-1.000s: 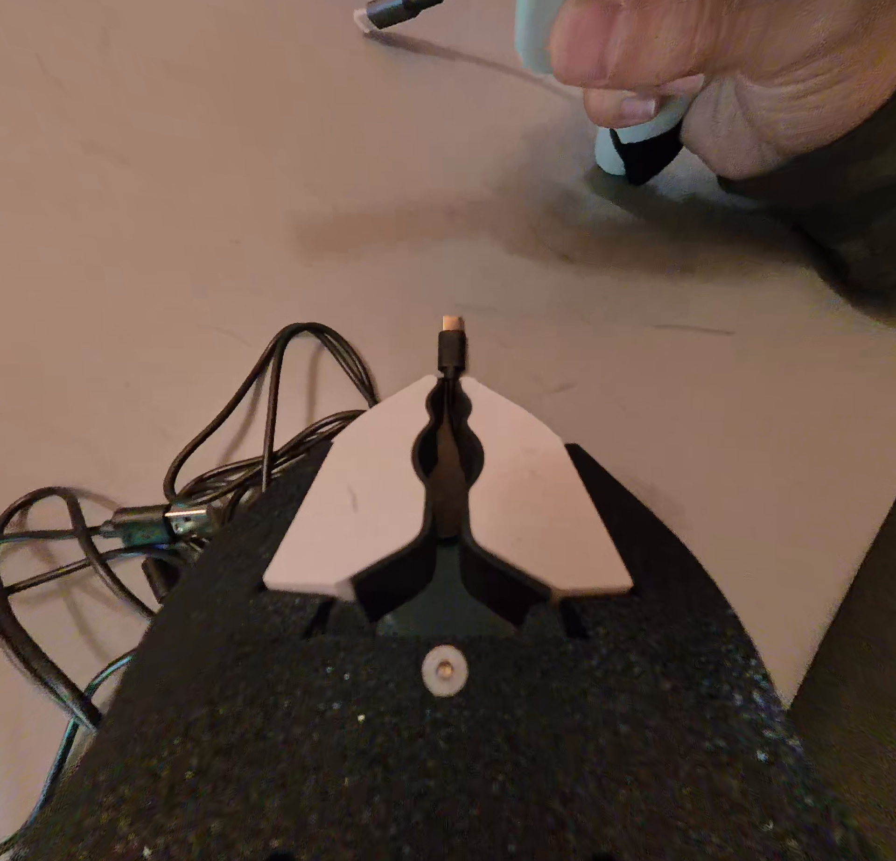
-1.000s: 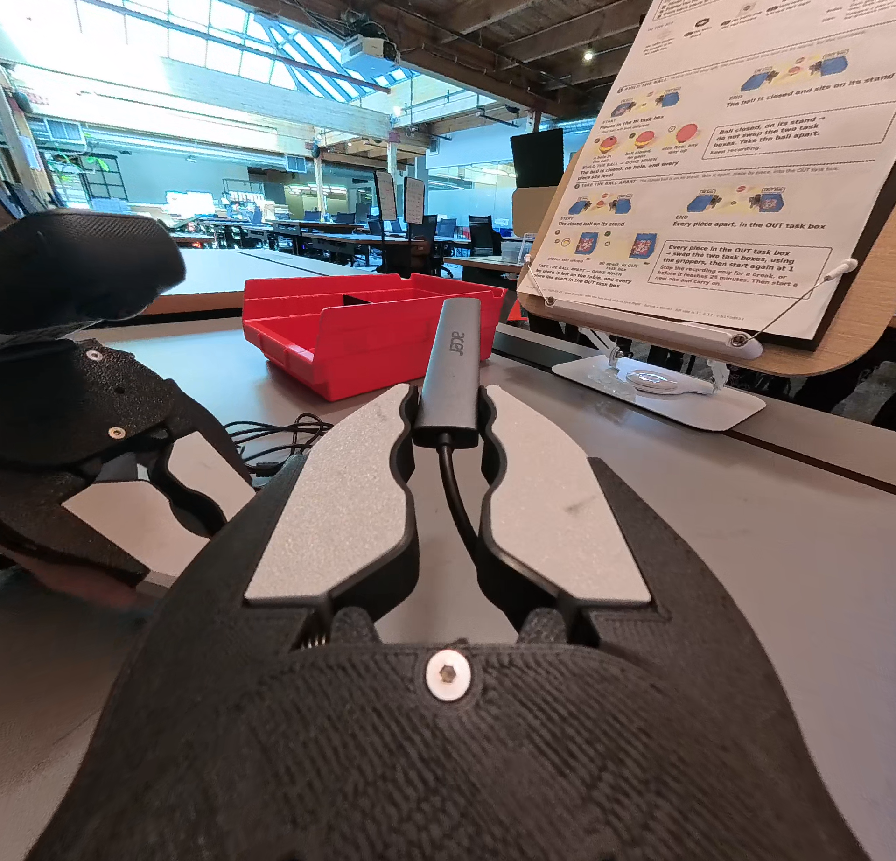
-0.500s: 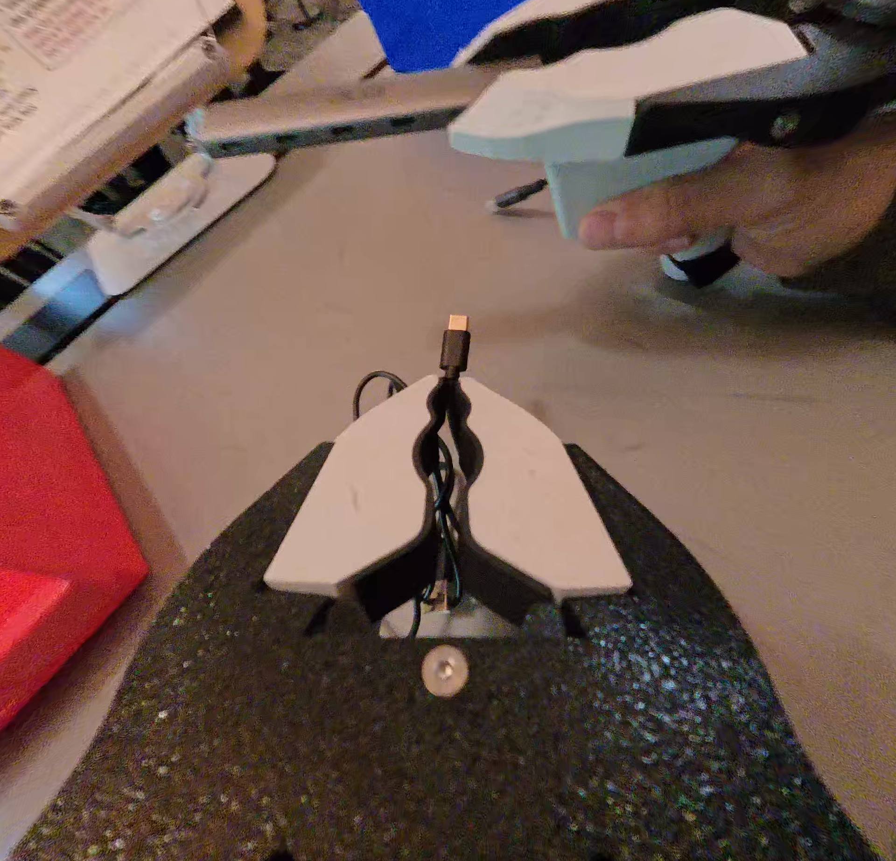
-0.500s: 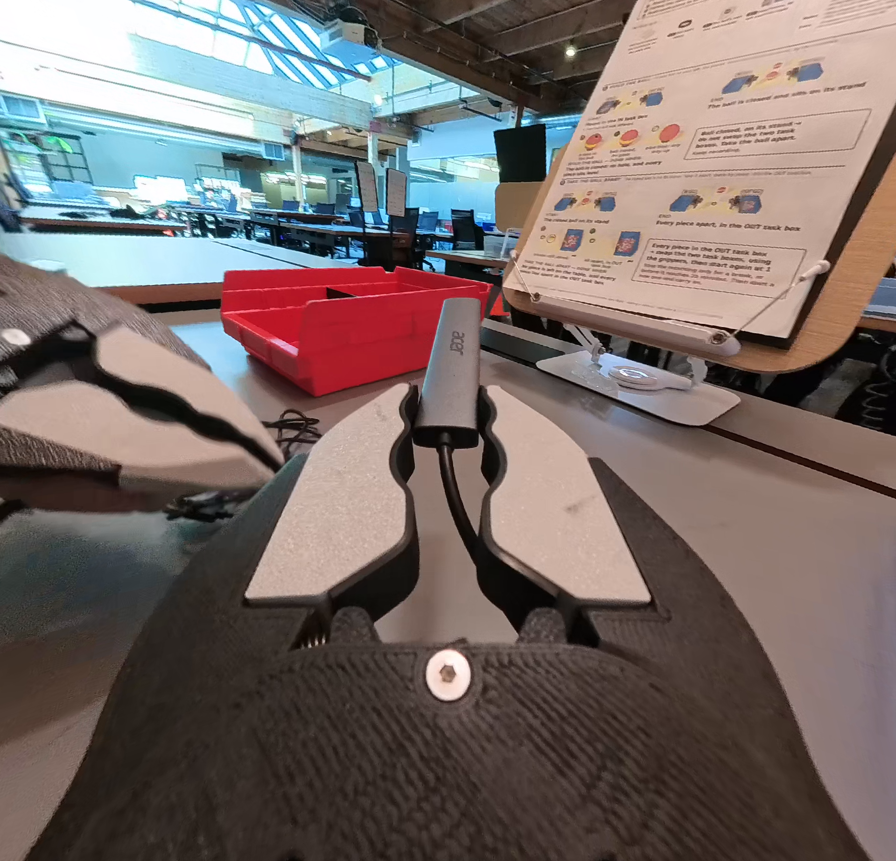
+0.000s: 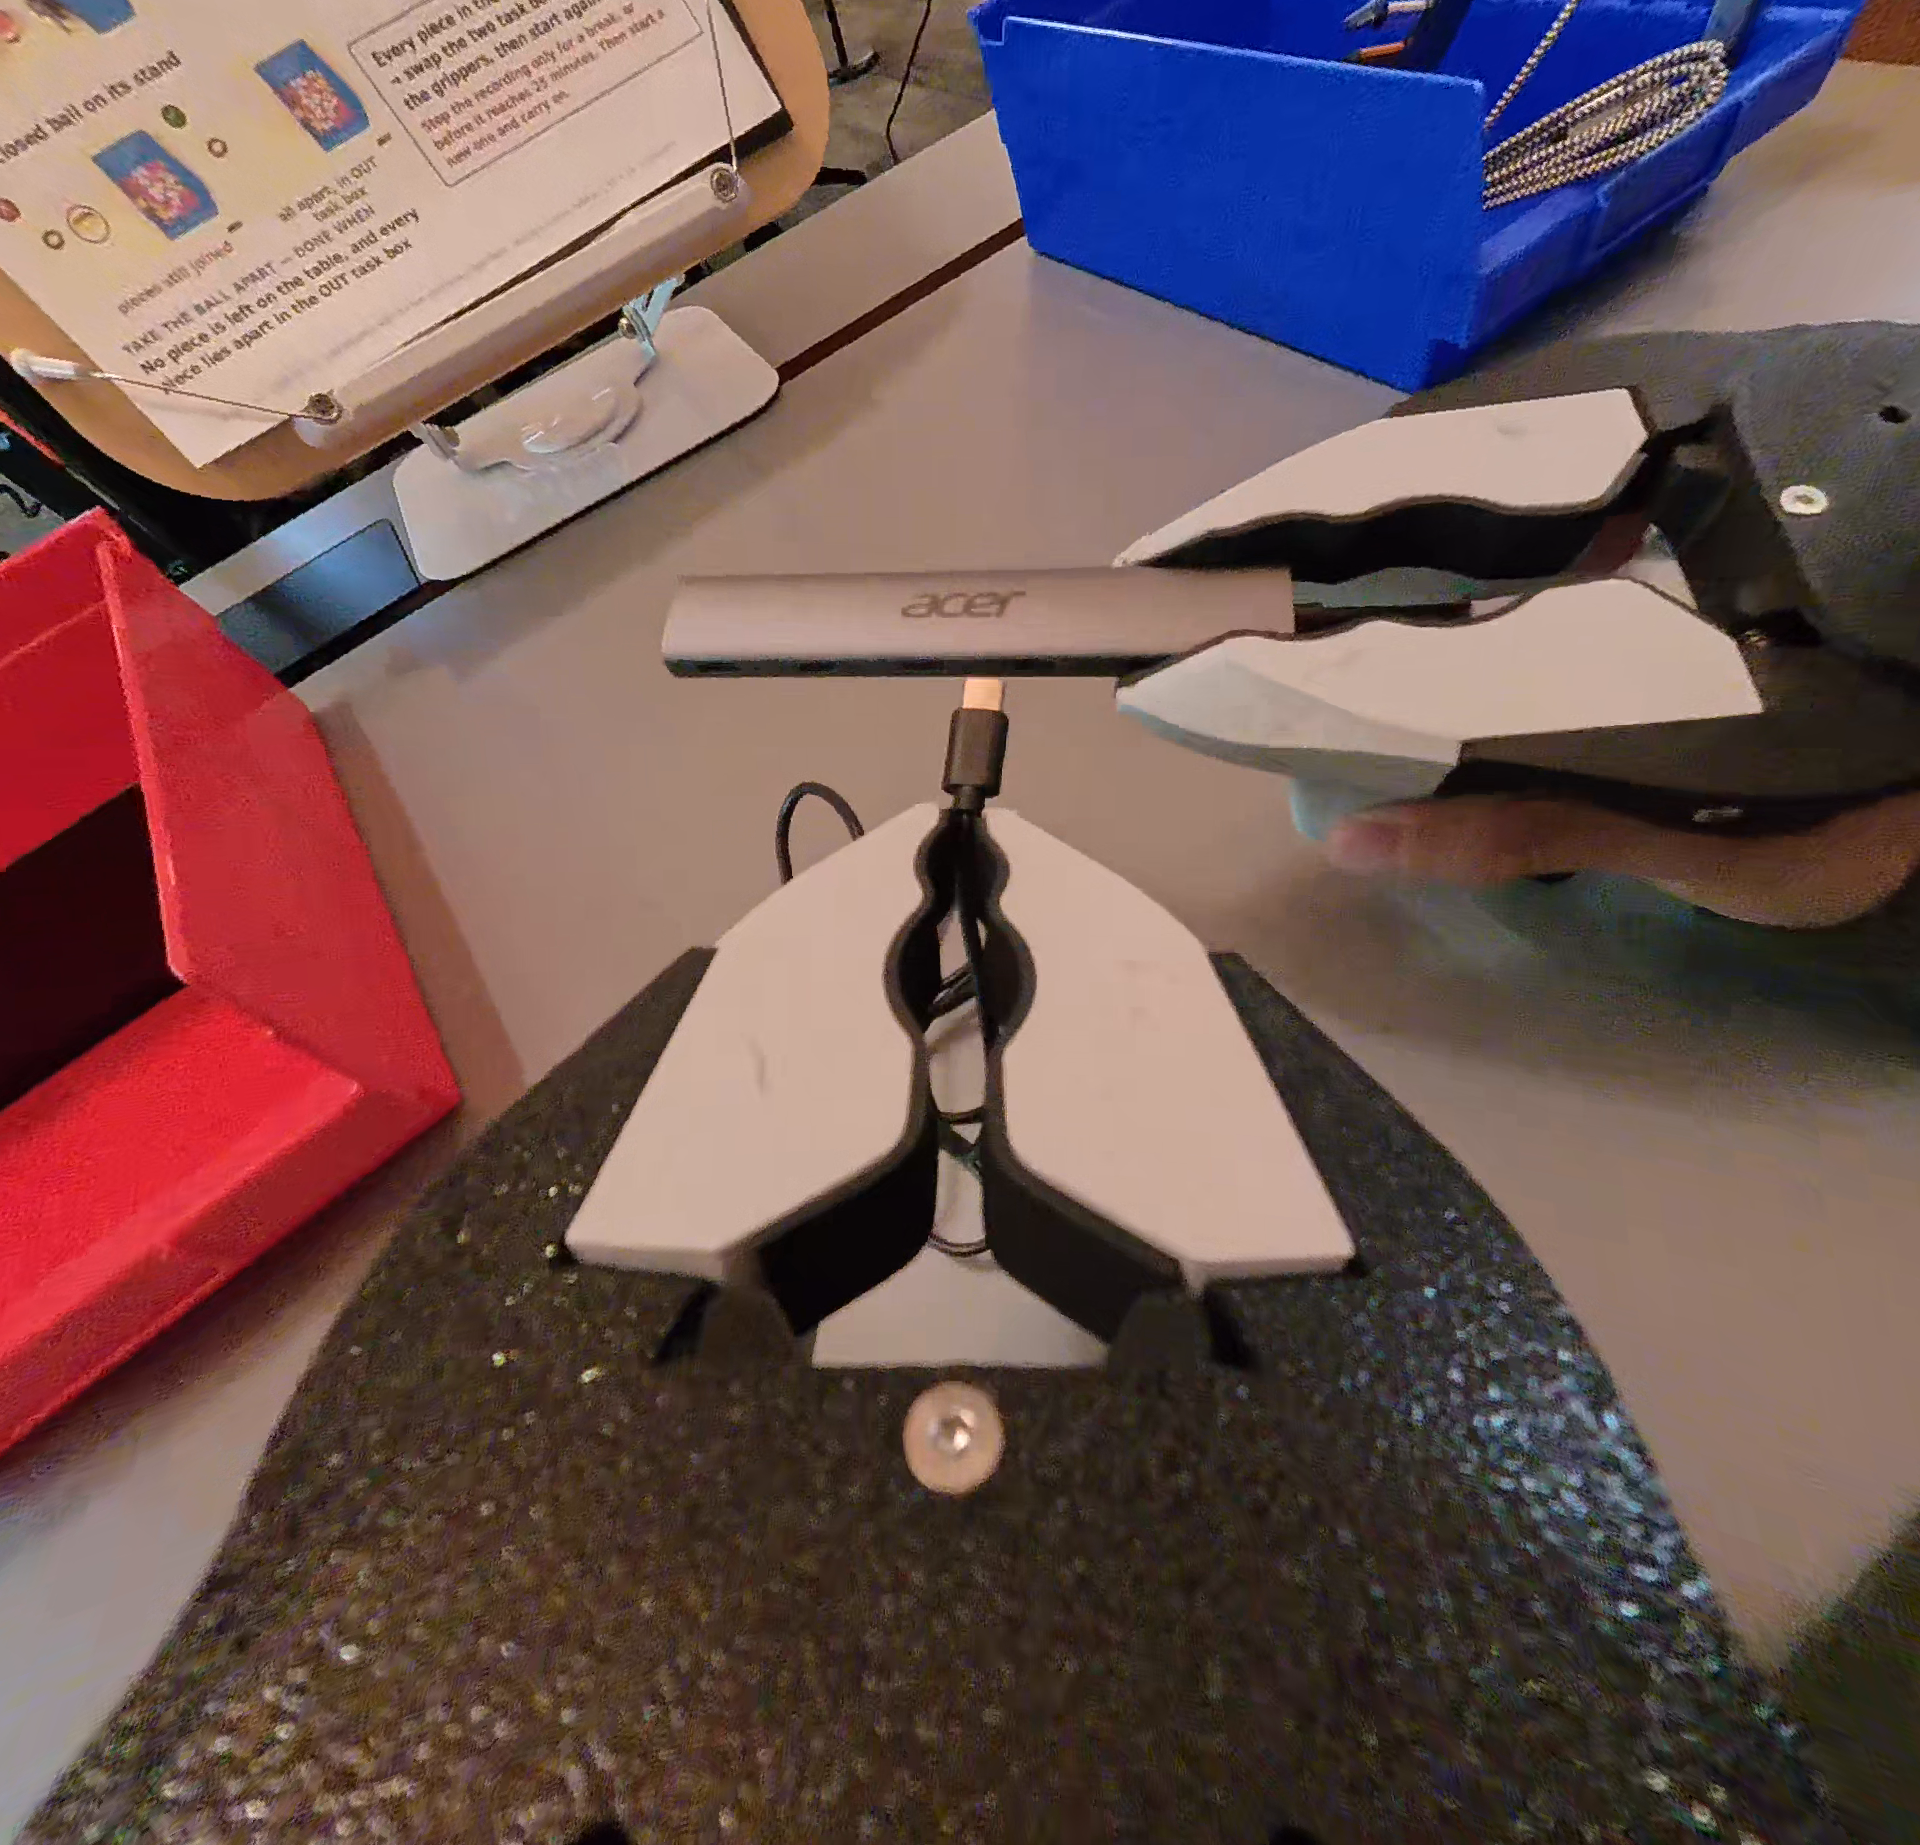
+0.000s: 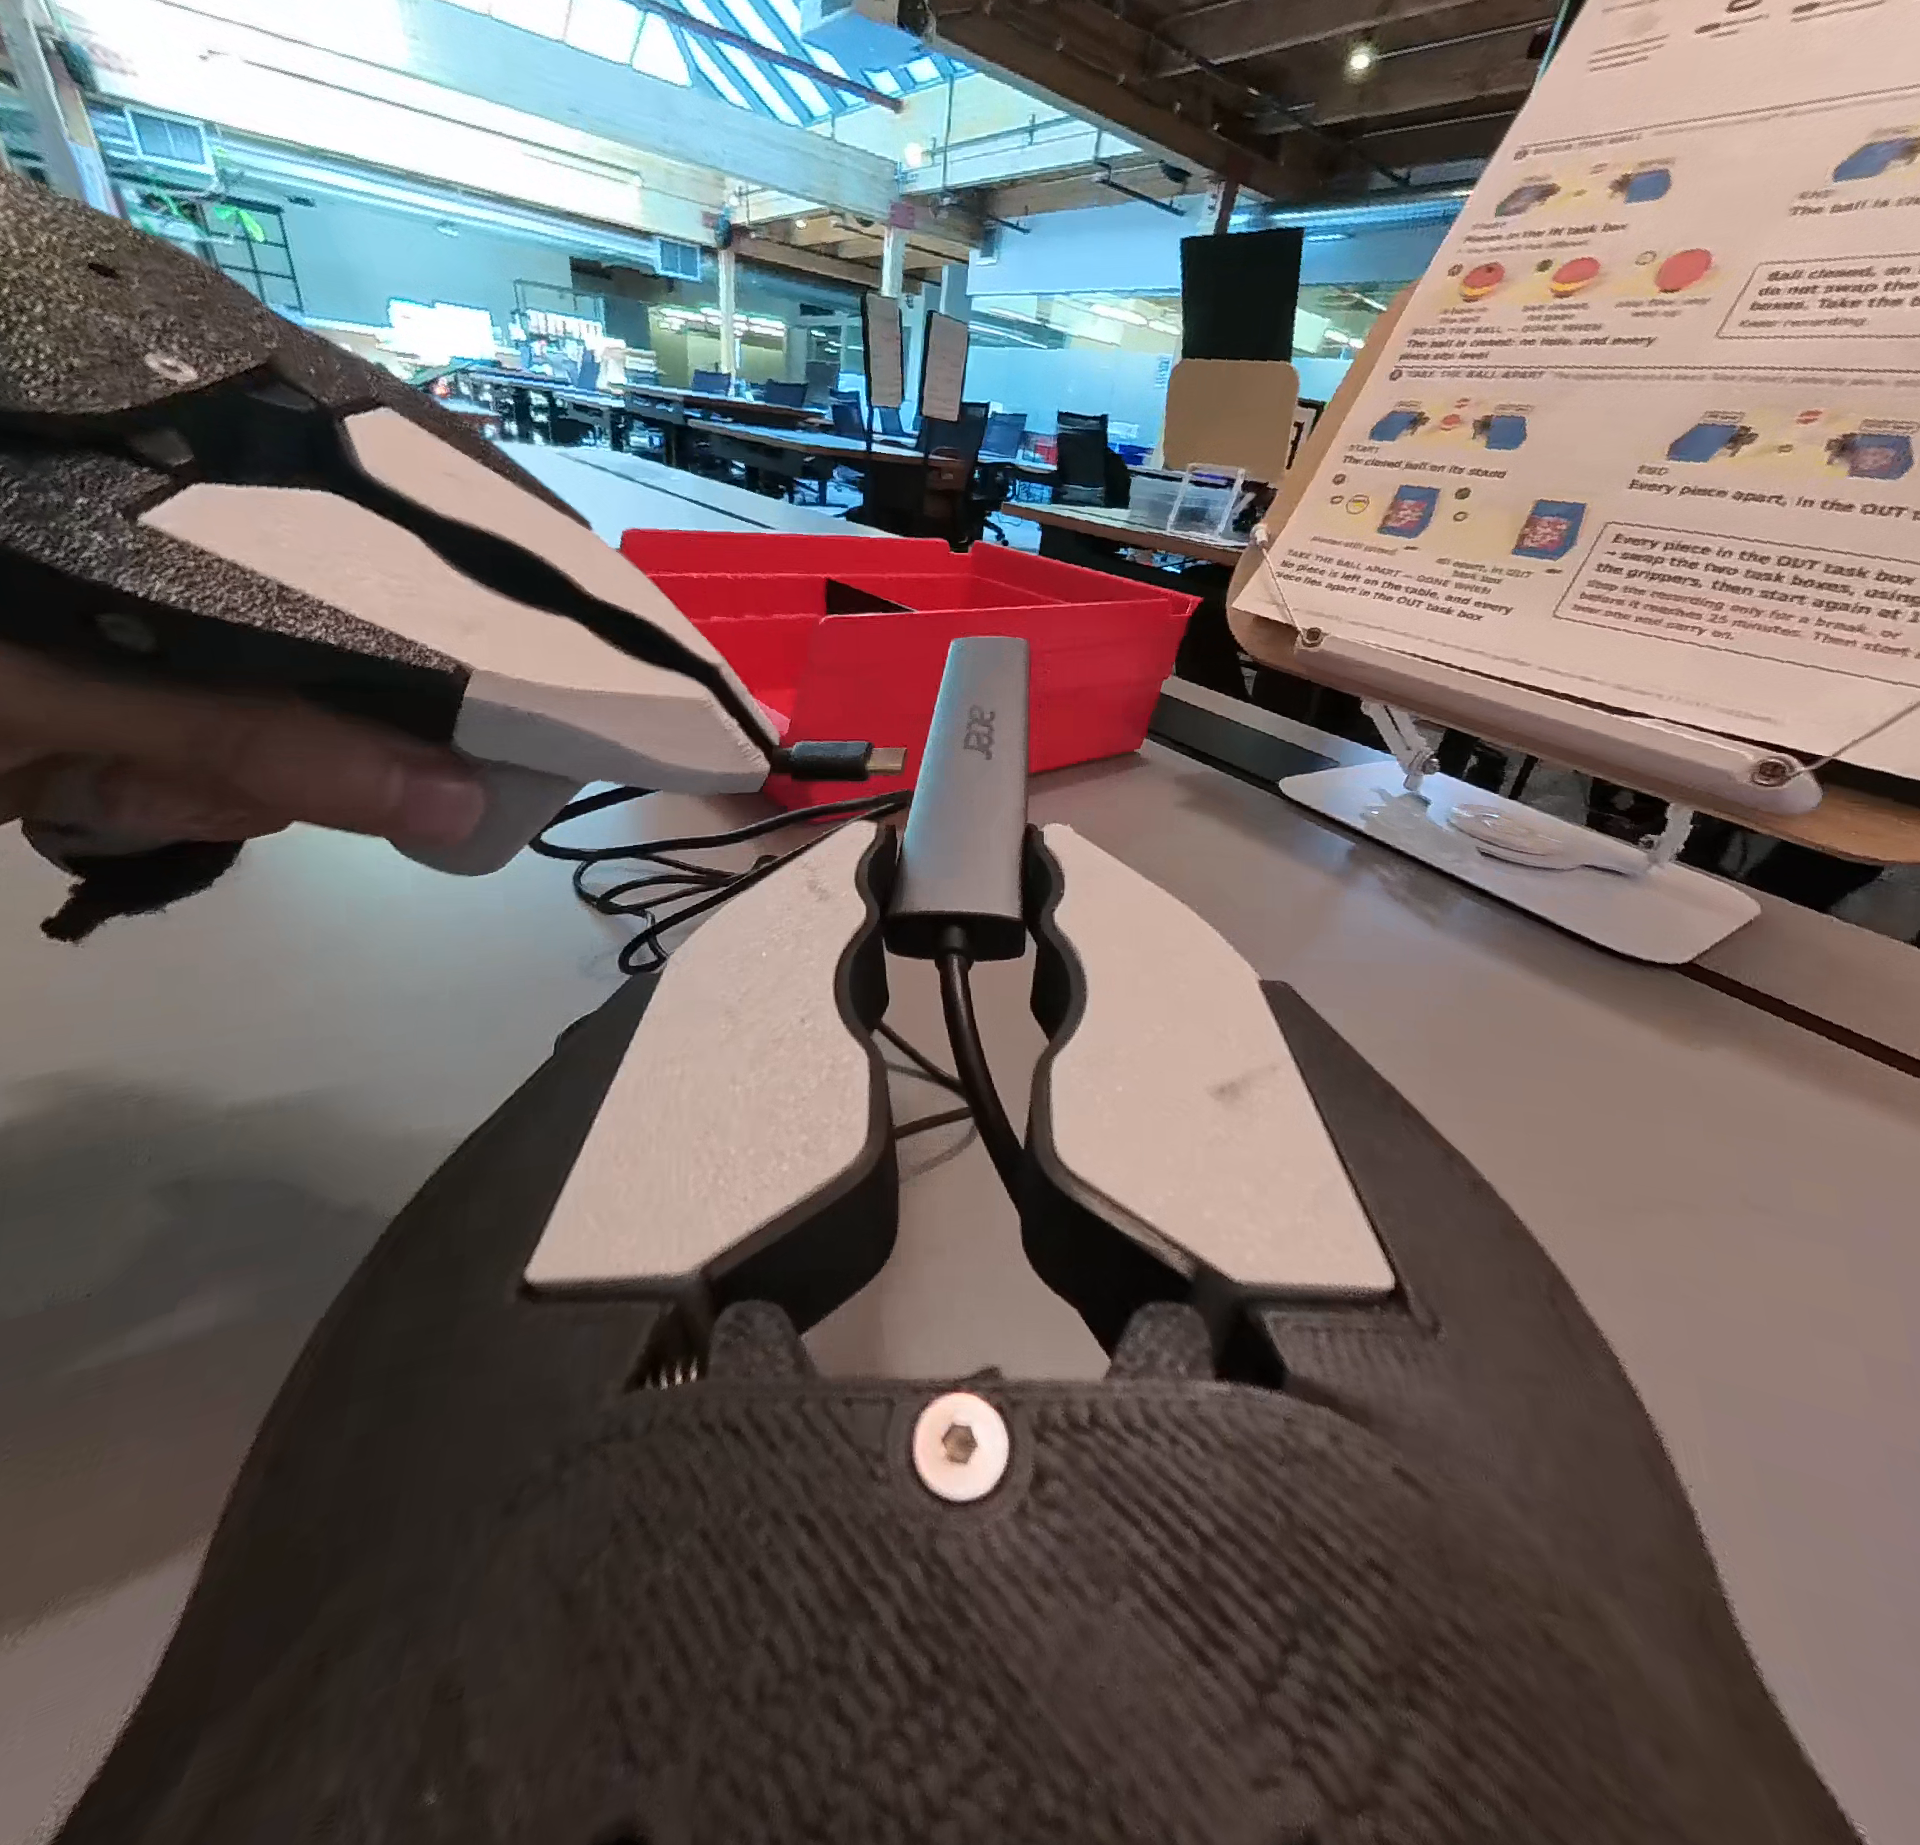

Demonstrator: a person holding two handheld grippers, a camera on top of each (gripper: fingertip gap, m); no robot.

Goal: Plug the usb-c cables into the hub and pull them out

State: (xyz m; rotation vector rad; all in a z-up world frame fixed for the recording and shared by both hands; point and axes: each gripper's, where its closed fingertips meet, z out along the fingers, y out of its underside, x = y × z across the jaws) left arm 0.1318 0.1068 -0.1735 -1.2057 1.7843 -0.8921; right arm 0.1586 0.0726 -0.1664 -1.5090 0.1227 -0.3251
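My left gripper (image 5: 964, 819) is shut on a black USB-C cable, with the plug (image 5: 977, 741) sticking out past the fingertips. Its metal tip sits right at the side of the grey hub (image 5: 935, 616); I cannot tell whether it is in a port. My right gripper (image 6: 958, 839) is shut on the cable end of the hub (image 6: 971, 756) and holds it level above the table. In the right wrist view the left gripper (image 6: 764, 756) comes in from the left, with the plug (image 6: 847, 759) a short way from the hub's side.
A red bin (image 5: 156, 964) stands at the left and a blue bin (image 5: 1299, 112) holding braided cables at the back right. An instruction sheet on a wooden stand (image 5: 416, 185) is at the back left. Loose black cable (image 6: 665, 881) lies on the grey table.
My left gripper has lifted from the cable pile and swung up with the plug to the hub's side. My right gripper has brought the hub lower and closer to the plug.
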